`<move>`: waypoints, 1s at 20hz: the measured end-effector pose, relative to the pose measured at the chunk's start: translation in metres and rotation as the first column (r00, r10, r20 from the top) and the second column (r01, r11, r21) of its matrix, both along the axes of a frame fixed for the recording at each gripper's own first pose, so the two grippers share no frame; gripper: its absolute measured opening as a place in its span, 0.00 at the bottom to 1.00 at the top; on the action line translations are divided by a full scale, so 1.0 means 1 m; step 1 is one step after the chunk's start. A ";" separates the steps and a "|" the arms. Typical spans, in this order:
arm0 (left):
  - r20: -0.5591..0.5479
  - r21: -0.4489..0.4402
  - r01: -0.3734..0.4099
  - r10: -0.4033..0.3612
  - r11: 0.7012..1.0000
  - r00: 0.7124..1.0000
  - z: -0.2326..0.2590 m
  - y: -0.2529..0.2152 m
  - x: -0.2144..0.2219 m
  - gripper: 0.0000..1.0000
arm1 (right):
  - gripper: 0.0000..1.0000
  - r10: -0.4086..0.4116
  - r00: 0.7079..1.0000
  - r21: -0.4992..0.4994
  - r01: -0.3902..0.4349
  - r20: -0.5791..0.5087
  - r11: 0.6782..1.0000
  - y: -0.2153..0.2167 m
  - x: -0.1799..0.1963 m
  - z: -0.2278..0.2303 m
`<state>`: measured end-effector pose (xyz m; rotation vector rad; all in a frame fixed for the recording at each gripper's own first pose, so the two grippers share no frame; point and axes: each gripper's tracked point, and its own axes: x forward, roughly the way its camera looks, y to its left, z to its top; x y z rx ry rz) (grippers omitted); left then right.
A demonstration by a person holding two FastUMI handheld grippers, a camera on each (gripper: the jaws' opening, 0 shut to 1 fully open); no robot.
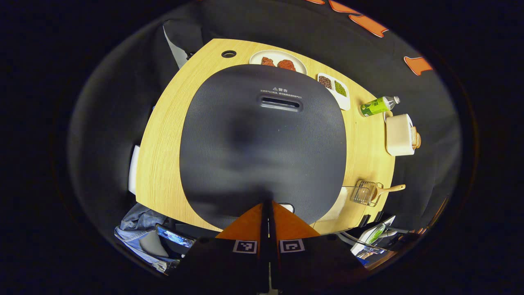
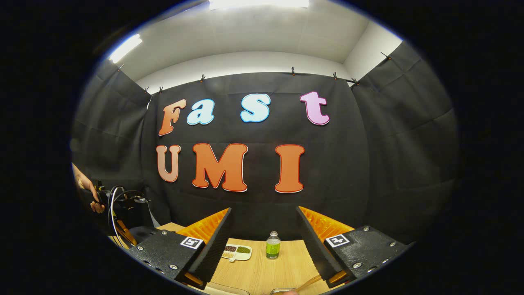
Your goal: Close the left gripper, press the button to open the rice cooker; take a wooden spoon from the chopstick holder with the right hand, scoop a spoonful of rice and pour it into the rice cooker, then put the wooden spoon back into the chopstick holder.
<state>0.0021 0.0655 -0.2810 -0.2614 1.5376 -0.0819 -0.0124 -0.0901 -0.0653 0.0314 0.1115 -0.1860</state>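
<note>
Left hand-held gripper point(image 1: 269, 207) pressed together over ribbed dark rice cooker point(image 1: 262, 139) lid; right hand-held gripper point(image 2: 264, 233) spread. Wooden spoon point(image 1: 389, 189) handle pointing right, lower right.

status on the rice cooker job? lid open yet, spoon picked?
Done: the left claw is shut, fingers together, over the front edge of the rice cooker. In hand: the button press; the lid looks still down. Left: the wooden spoon sits in the chopstick holder, and the right claw is open and empty, so pick, scoop, pour and return remain.
</note>
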 end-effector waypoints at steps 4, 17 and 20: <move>0.085 -0.005 -0.001 0.002 1.000 0.996 0.020 0.001 0.006 0.06 | 0.93 0.002 1.000 -0.024 -0.002 -0.002 1.000 -0.005 0.003 0.000; 0.836 0.350 -0.193 -0.213 0.916 0.505 0.203 -0.003 0.057 0.07 | 0.93 -0.047 0.996 -0.031 0.045 -0.076 0.999 -0.030 -0.011 -0.028; 0.905 0.310 -0.247 -0.206 0.918 0.371 0.222 -0.032 0.039 0.09 | 0.94 -0.041 0.995 -0.016 0.040 -0.093 0.999 -0.033 -0.016 -0.033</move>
